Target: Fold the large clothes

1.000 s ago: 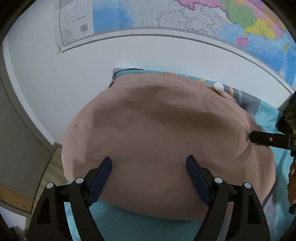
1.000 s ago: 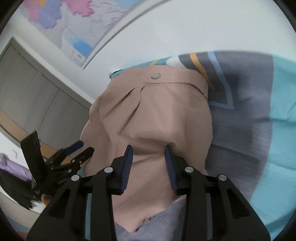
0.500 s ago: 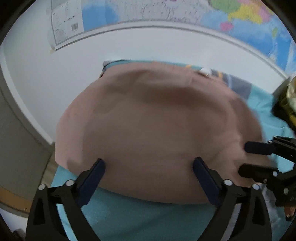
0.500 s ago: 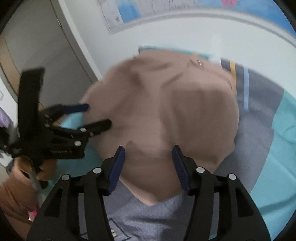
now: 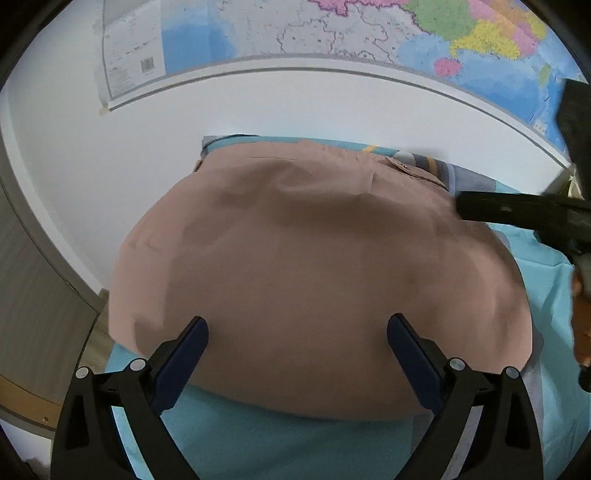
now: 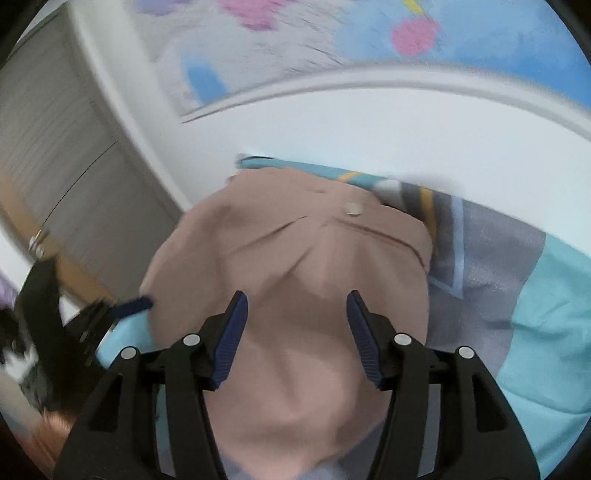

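Observation:
A large dusty-pink garment [image 5: 314, 258] lies folded on the bed, its waistband and metal button [image 6: 352, 208] at the far end by the wall. My left gripper [image 5: 297, 319] hovers over its near edge, jaws wide open, nothing between the pads. My right gripper [image 6: 296, 294] hangs above the garment's near right part; its jaws are opening and the pads press on nothing. One of its black fingers [image 5: 480, 210] reaches in from the right in the left wrist view. The left gripper's blue pad [image 6: 129, 306] shows at the garment's left edge in the right wrist view.
The bed has a teal sheet [image 5: 258, 435] with a grey striped patch [image 6: 487, 277] to the right of the garment. A map [image 5: 332, 29] hangs on the white wall behind. A grey wardrobe [image 5: 33, 277] stands at the left. A hand [image 5: 580, 325] shows at the right edge.
Both grippers' jaws have widened. The right gripper swung left over the garment, then back, and now sits farther toward the waistband in the left wrist view. The garment lies flat.

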